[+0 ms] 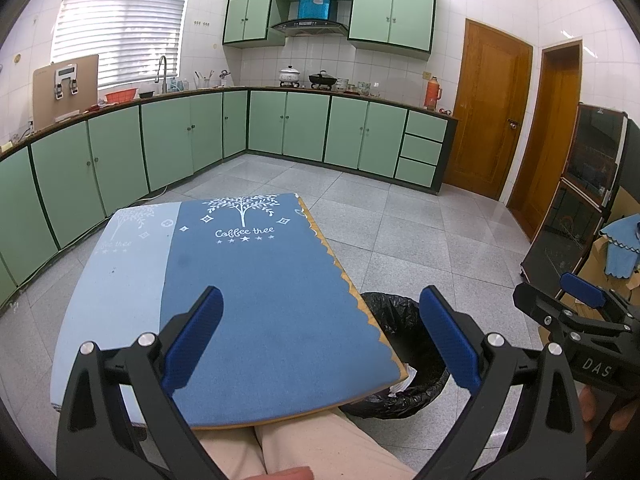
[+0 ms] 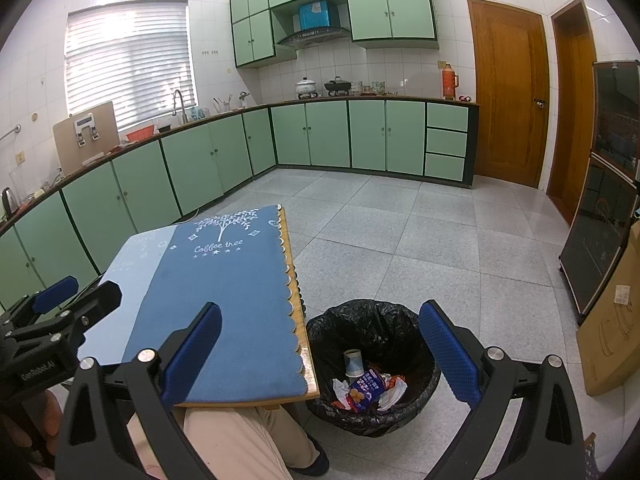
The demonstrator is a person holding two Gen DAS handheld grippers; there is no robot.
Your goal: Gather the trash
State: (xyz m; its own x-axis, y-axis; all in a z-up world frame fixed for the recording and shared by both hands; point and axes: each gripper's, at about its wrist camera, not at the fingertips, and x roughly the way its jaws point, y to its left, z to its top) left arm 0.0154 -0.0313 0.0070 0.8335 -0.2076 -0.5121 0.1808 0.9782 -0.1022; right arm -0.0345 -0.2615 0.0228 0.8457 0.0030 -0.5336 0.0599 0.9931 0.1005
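A black-bagged trash bin (image 2: pixel 372 364) stands on the floor right of the small table (image 2: pixel 308 360). Inside it lie a paper cup (image 2: pixel 353 362), a blue snack packet (image 2: pixel 366 390) and crumpled wrappers (image 2: pixel 394 394). The bin also shows in the left wrist view (image 1: pixel 400 364), partly hidden by the table (image 1: pixel 360 304). My left gripper (image 1: pixel 320 340) is open and empty above the blue mat (image 1: pixel 260 288). My right gripper (image 2: pixel 320 352) is open and empty, above the table's right edge and the bin. The blue mat (image 2: pixel 224 292) carries nothing.
Green cabinets (image 2: pixel 200 168) line the left and far walls. A wooden door (image 2: pixel 508 92) is at the back right. A dark glass cabinet (image 2: pixel 600 208) and a cardboard box (image 2: pixel 612 320) stand at the right. The person's legs (image 2: pixel 240 440) are under the table.
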